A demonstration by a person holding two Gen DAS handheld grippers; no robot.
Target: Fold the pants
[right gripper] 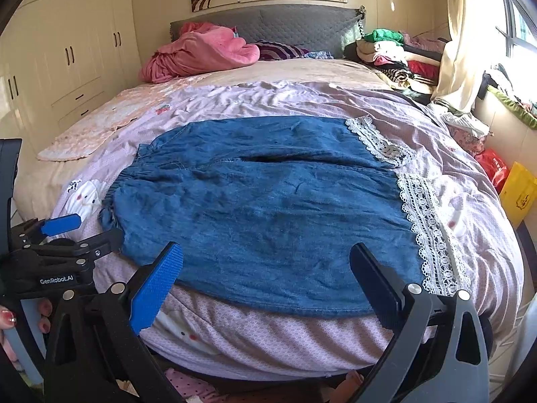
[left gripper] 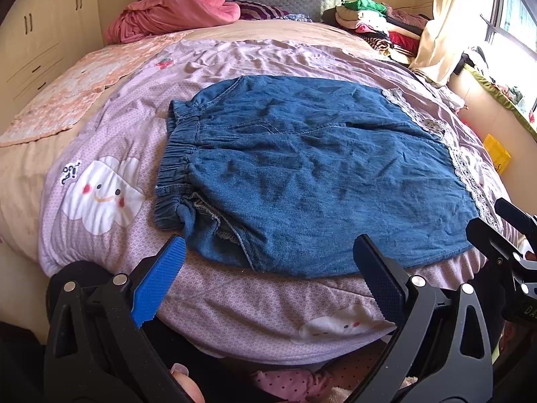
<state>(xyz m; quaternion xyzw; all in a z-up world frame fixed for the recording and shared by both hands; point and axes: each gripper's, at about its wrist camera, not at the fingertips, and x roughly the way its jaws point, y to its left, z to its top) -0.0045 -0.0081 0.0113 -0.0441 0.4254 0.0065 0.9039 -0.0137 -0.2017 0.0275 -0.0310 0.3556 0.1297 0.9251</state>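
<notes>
Blue denim pants [left gripper: 302,174] with an elastic waistband on the left and white lace hems [left gripper: 463,164] on the right lie flat on the lilac quilt [left gripper: 110,154]. They also show in the right wrist view [right gripper: 268,208], lace hems [right gripper: 429,221] at the right. My left gripper [left gripper: 268,245] is open and empty, just above the pants' near edge by the waistband corner. My right gripper [right gripper: 265,252] is open and empty, over the near edge of the near leg. The left gripper also shows in the right wrist view [right gripper: 80,228], the right gripper at the left wrist view's right edge [left gripper: 503,225].
A pink blanket [right gripper: 201,53] lies by the grey headboard. A pile of folded clothes [right gripper: 392,53] sits at the bed's far right, with a curtain [right gripper: 459,33] and window beyond. A yellow bag [right gripper: 518,191] and a red bag [right gripper: 493,164] stand beside the bed. Wardrobes [right gripper: 67,50] line the left wall.
</notes>
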